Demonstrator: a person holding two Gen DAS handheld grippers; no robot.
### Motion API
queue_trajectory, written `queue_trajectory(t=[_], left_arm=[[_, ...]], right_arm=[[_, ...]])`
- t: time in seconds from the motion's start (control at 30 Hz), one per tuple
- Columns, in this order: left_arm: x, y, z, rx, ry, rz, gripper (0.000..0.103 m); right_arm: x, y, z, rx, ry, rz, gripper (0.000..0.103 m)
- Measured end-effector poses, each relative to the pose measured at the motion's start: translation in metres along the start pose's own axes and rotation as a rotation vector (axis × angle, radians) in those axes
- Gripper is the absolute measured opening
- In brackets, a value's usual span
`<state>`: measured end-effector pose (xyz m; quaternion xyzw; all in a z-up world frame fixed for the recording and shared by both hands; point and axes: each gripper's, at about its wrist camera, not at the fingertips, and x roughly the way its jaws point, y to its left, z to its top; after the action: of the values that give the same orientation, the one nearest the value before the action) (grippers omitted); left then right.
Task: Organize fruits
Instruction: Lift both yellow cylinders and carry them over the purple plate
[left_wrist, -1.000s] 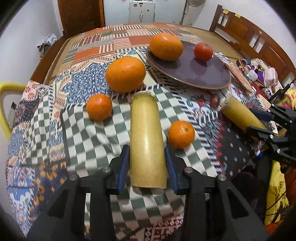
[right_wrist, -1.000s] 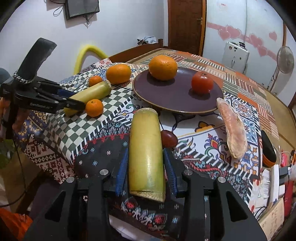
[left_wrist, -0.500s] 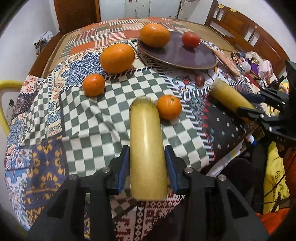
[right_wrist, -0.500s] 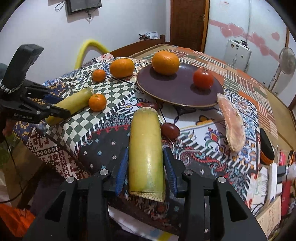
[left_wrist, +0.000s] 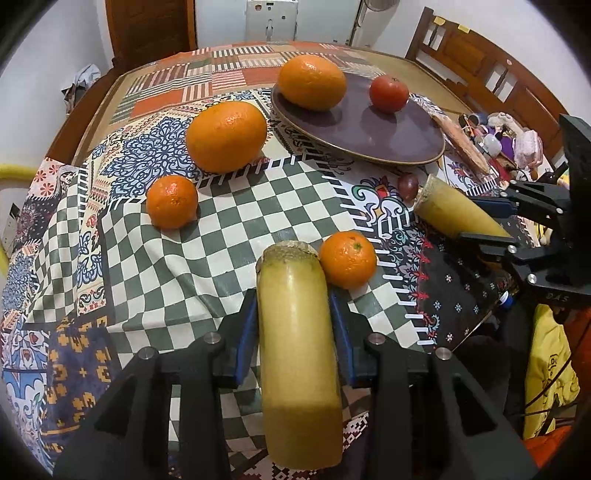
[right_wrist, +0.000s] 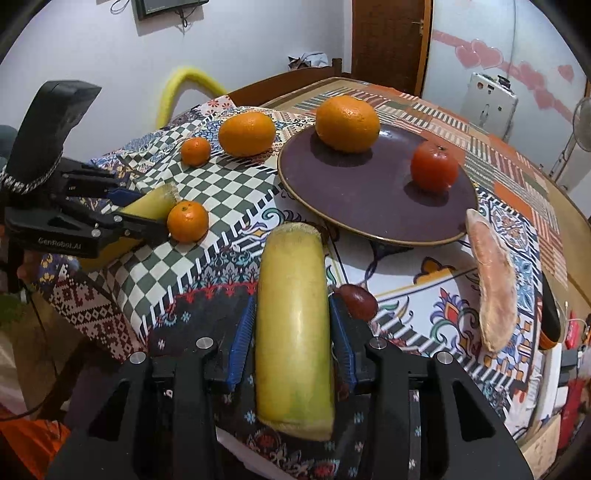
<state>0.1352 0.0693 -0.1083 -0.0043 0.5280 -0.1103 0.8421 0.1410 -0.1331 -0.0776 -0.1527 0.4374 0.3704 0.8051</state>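
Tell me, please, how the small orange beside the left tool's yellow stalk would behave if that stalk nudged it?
The small orange looks round and sits loose on the cloth, so it would probably roll off. The checkered tablecloth is wrinkled there, which may slow or steer it. Its pitted skin suggests a firm fruit, unlikely to bruise against the yellow stalk shut in the left tool.

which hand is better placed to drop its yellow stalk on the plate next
Right, probably. The right gripper holds its stalk pointing at the plate just ahead; the left gripper has a small orange and more cloth between.
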Motion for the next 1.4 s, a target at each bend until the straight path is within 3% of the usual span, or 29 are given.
queue_trajectory(t=[0.23, 0.47, 0.83, 1.07, 1.4], left_arm=[[-0.031, 0.000, -0.005, 0.003, -0.091, -0.003, 0.036], [-0.069, -0.001, -0.003, -0.007, -0.199, -0.007, 0.036], [-0.103, -0.018, 0.031, -0.008, -0.363, -0.028, 0.036], [-0.095, -0.028, 0.056, 0.013, -0.400, -0.037, 0.036], [-0.062, -0.038, 0.084, 0.030, -0.374, -0.048, 0.036]], right_arm=[[-0.006, 0.003, -0.003, 0.013, -0.045, -0.004, 0.037], [-0.040, 0.002, -0.002, 0.054, -0.159, -0.012, 0.036], [-0.079, -0.011, 0.017, 0.114, -0.330, -0.080, 0.036], [-0.079, -0.021, 0.028, 0.127, -0.366, -0.097, 0.035], [-0.057, -0.037, 0.036, 0.139, -0.336, -0.101, 0.036]])
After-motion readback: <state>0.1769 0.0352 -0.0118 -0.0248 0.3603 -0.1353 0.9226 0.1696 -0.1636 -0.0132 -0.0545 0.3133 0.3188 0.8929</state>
